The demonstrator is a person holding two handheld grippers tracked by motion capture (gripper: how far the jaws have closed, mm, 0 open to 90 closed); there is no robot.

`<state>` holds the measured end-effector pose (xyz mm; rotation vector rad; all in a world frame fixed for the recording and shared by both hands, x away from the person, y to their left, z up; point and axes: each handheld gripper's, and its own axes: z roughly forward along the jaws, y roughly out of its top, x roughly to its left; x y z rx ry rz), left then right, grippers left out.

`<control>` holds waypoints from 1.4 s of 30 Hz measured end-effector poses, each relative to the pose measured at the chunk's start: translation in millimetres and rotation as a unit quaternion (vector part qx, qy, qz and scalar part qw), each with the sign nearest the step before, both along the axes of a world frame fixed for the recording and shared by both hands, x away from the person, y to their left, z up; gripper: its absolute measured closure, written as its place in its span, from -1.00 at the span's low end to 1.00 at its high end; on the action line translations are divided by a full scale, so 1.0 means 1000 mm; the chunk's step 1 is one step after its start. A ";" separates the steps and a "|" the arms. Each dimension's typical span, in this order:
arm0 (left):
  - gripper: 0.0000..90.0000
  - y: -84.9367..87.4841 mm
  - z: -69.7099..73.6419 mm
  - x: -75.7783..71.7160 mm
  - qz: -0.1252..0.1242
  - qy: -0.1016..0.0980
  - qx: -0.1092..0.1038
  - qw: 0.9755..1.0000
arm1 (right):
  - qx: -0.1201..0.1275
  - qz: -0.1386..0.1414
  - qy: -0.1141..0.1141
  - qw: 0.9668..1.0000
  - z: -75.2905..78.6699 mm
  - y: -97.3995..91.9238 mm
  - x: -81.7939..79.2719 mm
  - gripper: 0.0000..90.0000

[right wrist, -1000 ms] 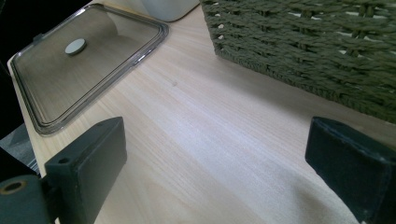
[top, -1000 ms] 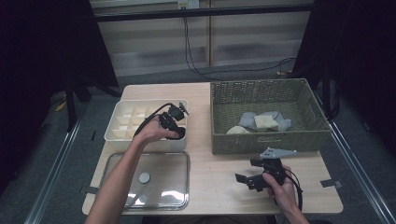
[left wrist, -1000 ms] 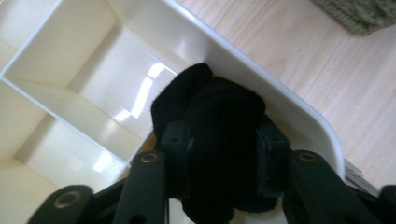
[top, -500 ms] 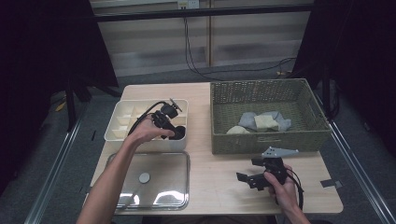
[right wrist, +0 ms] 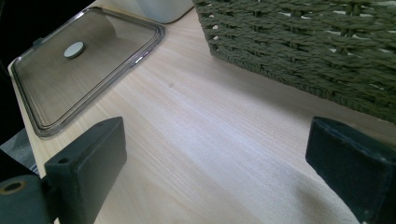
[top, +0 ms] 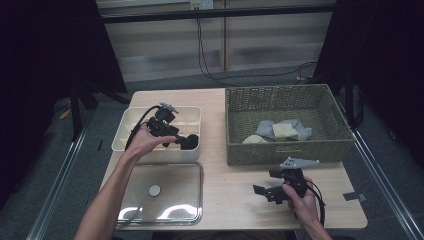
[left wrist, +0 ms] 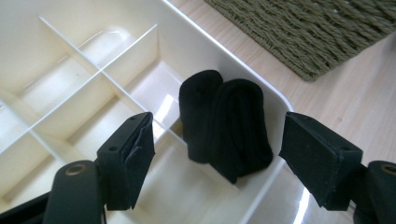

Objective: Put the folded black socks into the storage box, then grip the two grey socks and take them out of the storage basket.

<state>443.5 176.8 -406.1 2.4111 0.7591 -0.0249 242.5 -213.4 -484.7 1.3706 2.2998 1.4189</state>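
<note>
The table (top: 235,200) carries a woven basket (top: 285,145), a clear lid (top: 165,195) and a divided organiser box (top: 131,131). The rolled black sock (left wrist: 224,126) sits in the box's corner compartment, soft, light and compressible; grip it across the roll. Left gripper (left wrist: 217,154) jaws have just been opening, sock released. Right gripper (right wrist: 219,163) jaws stand apart, empty. Thin dividers restrict clearance.

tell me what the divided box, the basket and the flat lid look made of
Divided box: likely glossy cream plastic; its thin partitions show sharp reflections. Basket: olive woven fibre or wicker, with visible braided strands. Flat lid: clear glossy plastic, perhaps glass; the table's wood grain shows through.
</note>
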 end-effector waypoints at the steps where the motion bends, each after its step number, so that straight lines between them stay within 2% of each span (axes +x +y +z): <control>1: -0.43 0.003 0.001 -0.002 0.000 0.002 -0.006 1.000 | 0.001 0.001 -0.001 1.000 0.000 0.000 0.000 -0.89; 4: -0.37 0.011 0.000 -0.007 0.011 -0.004 -0.021 1.000 | 0.000 0.002 -0.003 1.000 0.001 -0.001 0.000 -0.88; 6: -0.35 0.015 -0.001 -0.012 0.028 -0.010 -0.035 0.999 | 0.001 0.004 -0.008 1.000 0.002 -0.001 0.001 -0.87; 7: -0.33 0.019 -0.001 -0.014 0.022 -0.015 -0.036 0.999 | 0.001 0.000 -0.009 1.000 0.002 -0.001 0.002 -0.86; 10: -0.31 0.026 -0.003 -0.022 0.032 -0.024 -0.051 0.998 | 0.000 0.004 -0.011 1.000 0.003 -0.001 0.004 -0.76; 16: -0.27 0.040 -0.004 -0.043 0.043 -0.037 -0.079 0.995 | 0.000 0.000 -0.017 1.000 0.007 -0.001 0.003 -0.75; 19: -0.29 0.045 -0.006 -0.056 0.049 -0.046 -0.084 0.994 | 0.004 -0.004 -0.018 1.000 0.011 -0.003 0.006 -0.75; 22: -0.39 0.048 -0.008 -0.070 0.053 -0.054 -0.100 0.992 | 0.004 -0.007 -0.015 1.000 0.014 -0.004 0.006 -0.76; 26: -0.41 0.049 -0.013 -0.086 0.054 -0.062 -0.100 0.992 | 0.005 -0.006 -0.011 1.000 0.015 -0.006 0.007 -0.64; 29: -0.40 0.052 -0.016 -0.097 0.054 -0.057 -0.107 0.991 | 0.004 -0.015 -0.014 1.000 0.020 -0.009 0.006 -0.55; 33: -0.42 0.055 -0.021 -0.112 0.058 -0.059 -0.114 0.990 | 0.010 -0.022 -0.020 1.000 0.026 -0.014 0.006 -0.43; 36: -0.43 0.056 -0.026 -0.123 0.055 -0.054 -0.117 0.990 | 0.008 -0.022 -0.022 0.999 0.031 -0.015 0.007 -0.30; 38: -0.44 0.057 -0.031 -0.129 0.049 -0.044 -0.126 0.990 | 0.008 -0.022 -0.022 0.999 0.034 -0.016 0.009 -0.26; 41: -0.53 0.058 -0.036 -0.137 0.054 -0.052 -0.115 0.991 | 0.011 -0.020 -0.020 1.000 0.039 -0.015 0.013 -0.22; 42: -0.54 0.059 -0.037 -0.140 0.056 -0.054 -0.117 0.990 | 0.011 -0.018 -0.019 1.000 0.041 -0.015 0.014 -0.20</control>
